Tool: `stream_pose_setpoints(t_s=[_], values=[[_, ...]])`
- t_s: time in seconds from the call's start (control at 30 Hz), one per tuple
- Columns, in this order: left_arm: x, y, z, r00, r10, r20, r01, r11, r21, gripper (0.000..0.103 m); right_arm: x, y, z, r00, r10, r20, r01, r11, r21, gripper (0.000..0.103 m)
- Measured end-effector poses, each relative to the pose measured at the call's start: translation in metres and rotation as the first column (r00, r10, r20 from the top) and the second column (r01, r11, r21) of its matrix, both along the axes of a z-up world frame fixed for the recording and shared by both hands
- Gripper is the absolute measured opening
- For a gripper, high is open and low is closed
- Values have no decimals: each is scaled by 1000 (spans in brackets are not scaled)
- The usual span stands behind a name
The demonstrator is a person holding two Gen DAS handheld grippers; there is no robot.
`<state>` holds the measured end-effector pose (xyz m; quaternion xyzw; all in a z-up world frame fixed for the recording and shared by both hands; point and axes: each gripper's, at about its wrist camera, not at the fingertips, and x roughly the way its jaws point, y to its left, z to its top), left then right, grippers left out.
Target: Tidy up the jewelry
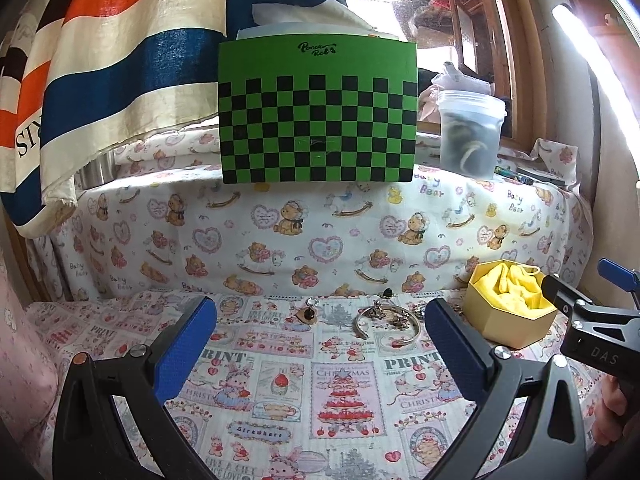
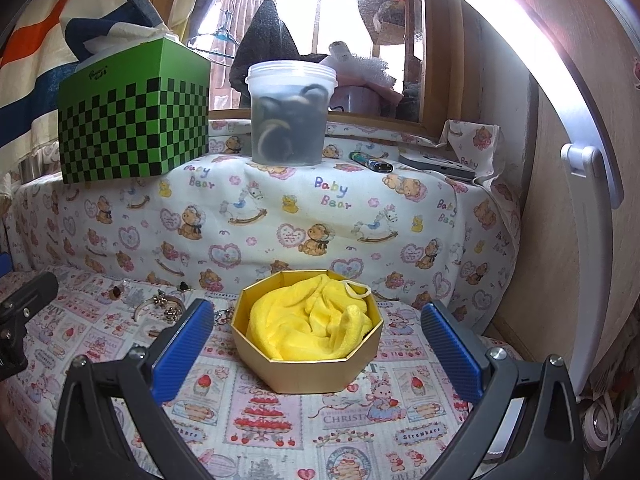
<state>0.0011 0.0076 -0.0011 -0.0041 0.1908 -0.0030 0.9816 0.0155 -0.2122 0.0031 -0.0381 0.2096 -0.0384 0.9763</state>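
A silver bangle (image 1: 387,322) with small charms lies on the printed cloth, just beyond my open left gripper (image 1: 320,330). A dark-stone earring (image 1: 308,314) and a small dark stud (image 1: 387,291) lie to its left and behind it. The gold octagonal box (image 2: 308,354) lined with a yellow cloth (image 2: 312,326) sits straight ahead of my open right gripper (image 2: 318,340), between its blue pads. The same box (image 1: 508,320) is at the right in the left wrist view, with the right gripper's body (image 1: 580,320) beside it. The jewelry pile (image 2: 160,306) lies left of the box.
A raised ledge covered in bear-print fabric holds a green checkered tissue box (image 1: 318,114), a lidded plastic tub (image 2: 291,114), a lighter (image 2: 370,162) and a flat device (image 2: 440,166). A striped cloth (image 1: 100,60) hangs at the left. A wooden panel (image 2: 560,200) stands close on the right.
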Motion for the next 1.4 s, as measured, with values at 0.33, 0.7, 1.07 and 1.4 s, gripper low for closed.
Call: stream_pose_setpoints(t_s=[0.33, 0.7, 1.07, 1.4], values=[[-2, -2, 0, 1000, 3, 15, -3, 1000, 0, 103, 1, -2, -1, 1000, 1, -11, -1, 1000, 20, 103], [-3, 0, 0, 1000, -12, 13, 12, 1000, -2, 103, 1, -1, -1, 1000, 6, -11, -6, 1000, 3, 103], [0, 3, 0, 1000, -10, 7, 10, 1000, -11, 103, 2, 0, -1, 1000, 3, -15, -3, 1000, 8, 103], [0, 2, -1, 1000, -6, 14, 6, 1000, -6, 103, -1, -2, 1, 1000, -15, -2, 15, 1000, 8, 103]])
